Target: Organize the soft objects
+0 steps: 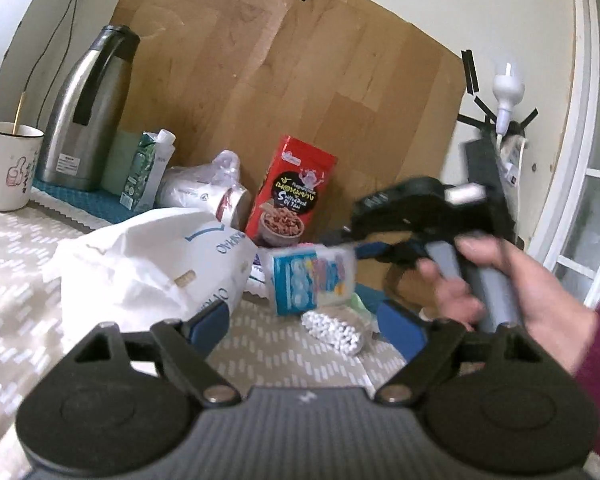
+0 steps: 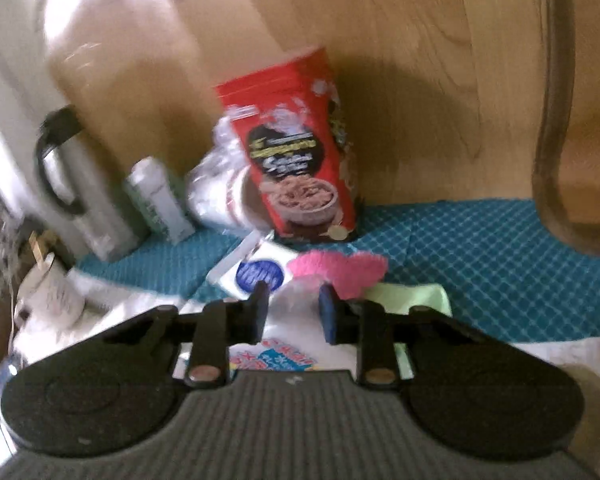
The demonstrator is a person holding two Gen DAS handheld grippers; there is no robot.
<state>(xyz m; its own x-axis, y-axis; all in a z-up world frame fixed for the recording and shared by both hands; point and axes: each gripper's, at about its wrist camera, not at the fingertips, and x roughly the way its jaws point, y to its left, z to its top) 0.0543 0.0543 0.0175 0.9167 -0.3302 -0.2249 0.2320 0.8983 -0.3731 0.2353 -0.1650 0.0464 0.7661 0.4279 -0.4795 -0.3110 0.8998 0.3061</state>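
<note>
My right gripper (image 1: pixel 356 250) is shut on a clear box of cotton swabs with a blue label (image 1: pixel 314 278) and holds it tilted above the table; the same box fills the gap between its blue pads (image 2: pixel 293 312) in the right wrist view. A bundle of loose cotton swabs (image 1: pixel 334 330) lies on the patterned cloth below. My left gripper (image 1: pixel 306 330) is open and empty, just in front of the swabs. A white plastic bag (image 1: pixel 152 264) lies to the left. A pink frilly piece (image 2: pixel 340 270) and a pale green cloth (image 2: pixel 412 298) lie behind.
A steel thermos (image 1: pixel 86 108), a white mug (image 1: pixel 8 168), a green carton (image 1: pixel 144 170), a can (image 1: pixel 232 208) and a red snack box (image 1: pixel 290 190) stand along the cardboard-covered wall. A teal mat (image 2: pixel 480 256) covers the back of the table.
</note>
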